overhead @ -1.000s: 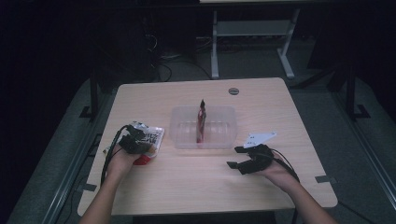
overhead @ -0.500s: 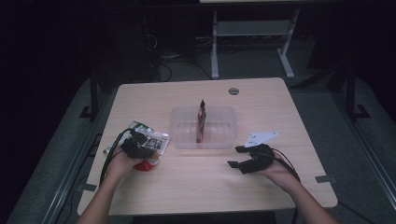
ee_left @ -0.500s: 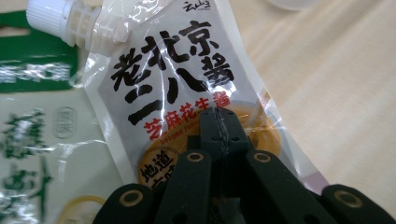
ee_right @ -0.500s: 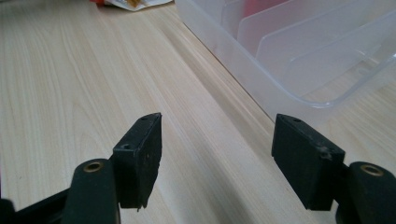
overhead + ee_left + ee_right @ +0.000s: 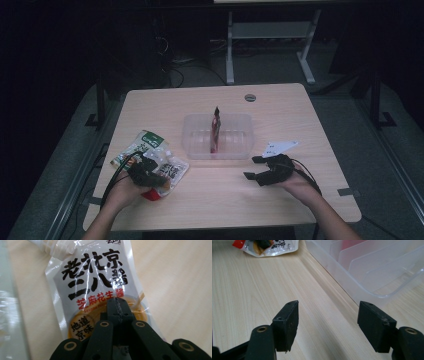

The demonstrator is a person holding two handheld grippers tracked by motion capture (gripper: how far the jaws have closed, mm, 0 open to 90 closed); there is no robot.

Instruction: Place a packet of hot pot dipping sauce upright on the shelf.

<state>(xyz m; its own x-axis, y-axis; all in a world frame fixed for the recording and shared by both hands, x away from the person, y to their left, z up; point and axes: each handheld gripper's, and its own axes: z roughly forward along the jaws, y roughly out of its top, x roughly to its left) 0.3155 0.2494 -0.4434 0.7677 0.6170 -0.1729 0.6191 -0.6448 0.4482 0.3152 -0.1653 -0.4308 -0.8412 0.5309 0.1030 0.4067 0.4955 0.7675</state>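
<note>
On the near left part of the desk (image 5: 210, 200) lies a white sauce pouch (image 5: 100, 282) with black and red print, flat on the wood, with the left gripper (image 5: 150, 172) over its near end. In the left gripper view the two black fingers (image 5: 117, 308) are pressed tight together, tip against tip, right over the orange lower part of the pouch; whether they pinch the film there or only rest against it cannot be told. The left hand (image 5: 125, 192) comes in from the bottom edge, forearm angled up and slightly to the right, the gripper pointing away from the person towards the middle of the desk, its cable looping off to the left. Just beyond the pouch, partly under it, lies a green and white packet (image 5: 142, 142).

A clear plastic bin (image 5: 240, 145) with dividers stands in the middle of the desk, near the pouch but apart from it, and a thin red packet (image 5: 215, 131) stands upright in one of its slots.

The right gripper (image 5: 255, 167) sits low over the bare wood just in front of the bin's near right corner, aimed left across the desk. Its fingers (image 5: 287, 322) are spread wide with nothing between them. The right hand (image 5: 295, 182) holds it with the forearm slanting in from the lower right.
</note>
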